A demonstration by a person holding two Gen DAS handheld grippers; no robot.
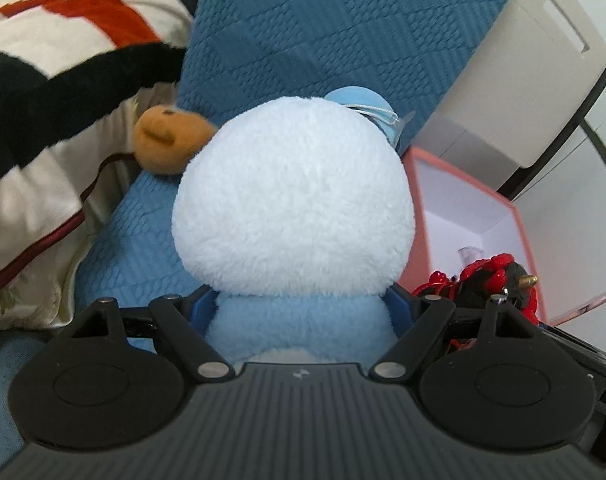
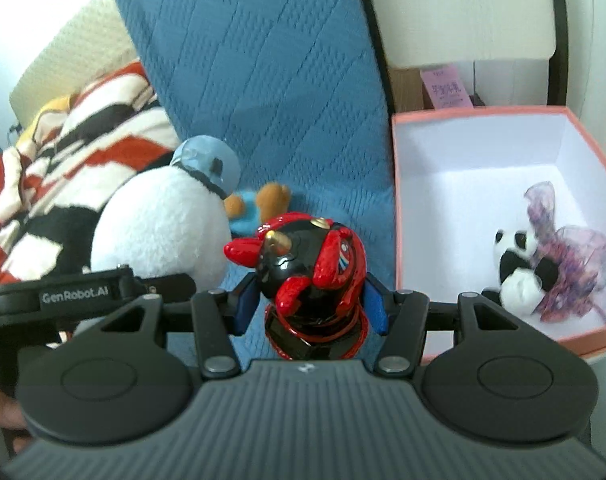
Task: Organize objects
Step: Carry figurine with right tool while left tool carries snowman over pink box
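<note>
My left gripper (image 1: pixel 301 312) is shut on a white and light-blue plush toy (image 1: pixel 293 200) with a blue cap, which fills the left wrist view; it also shows in the right wrist view (image 2: pixel 163 224). My right gripper (image 2: pixel 309 308) is shut on a red and black figurine (image 2: pixel 313 276) with gold horns, also seen in the left wrist view (image 1: pixel 479 280). To the right stands an open pink box (image 2: pixel 399 184) with a white inside. A small panda plush (image 2: pixel 515 264) wrapped in purple gauze lies in it.
A blue quilted sofa (image 2: pixel 271 80) lies under both toys. A small brown plush (image 1: pixel 169 138) lies by the backrest; it also shows in the right wrist view (image 2: pixel 273 198). A red, white and black blanket (image 1: pixel 63 60) lies at the left. A black chair frame (image 2: pixel 557 32) stands behind the box.
</note>
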